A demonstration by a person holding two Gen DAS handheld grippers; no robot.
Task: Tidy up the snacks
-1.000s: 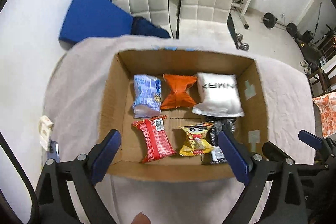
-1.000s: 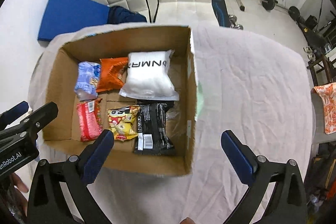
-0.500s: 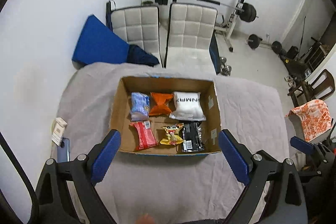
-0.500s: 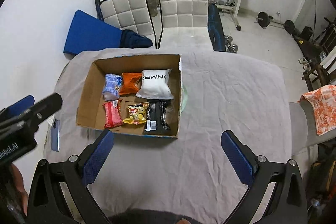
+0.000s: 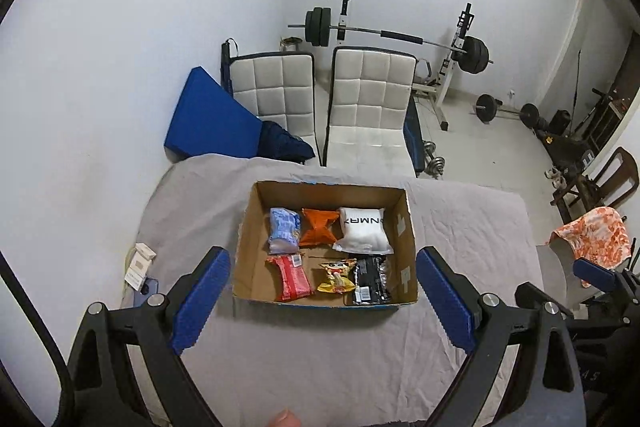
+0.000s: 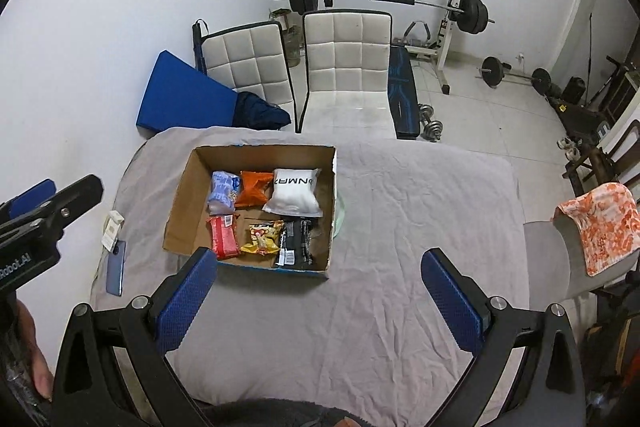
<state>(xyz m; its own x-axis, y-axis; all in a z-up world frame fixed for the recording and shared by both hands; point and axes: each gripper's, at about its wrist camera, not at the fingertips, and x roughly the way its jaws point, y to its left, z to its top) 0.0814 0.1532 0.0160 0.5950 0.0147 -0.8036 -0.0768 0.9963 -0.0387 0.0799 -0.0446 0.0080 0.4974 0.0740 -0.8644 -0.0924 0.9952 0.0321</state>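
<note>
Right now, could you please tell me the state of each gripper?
Left gripper: open, holding nothing, above the table short of the cardboard box.
Right gripper: open, holding nothing, over the grey tablecloth.

One box (image 5: 246,247) is counted on one table (image 5: 320,355). Six snack packs are counted inside: one blue (image 5: 283,230), one orange (image 5: 318,231), one white (image 5: 364,235), one red (image 5: 292,277), one yellow (image 5: 337,275), one black (image 5: 370,281). Two white chairs (image 5: 370,95) are recorded at 12 o'clock, one blue mat (image 5: 208,125) at 11. Two grippers are noted: left (image 5: 320,301) and right (image 6: 320,301).
</note>
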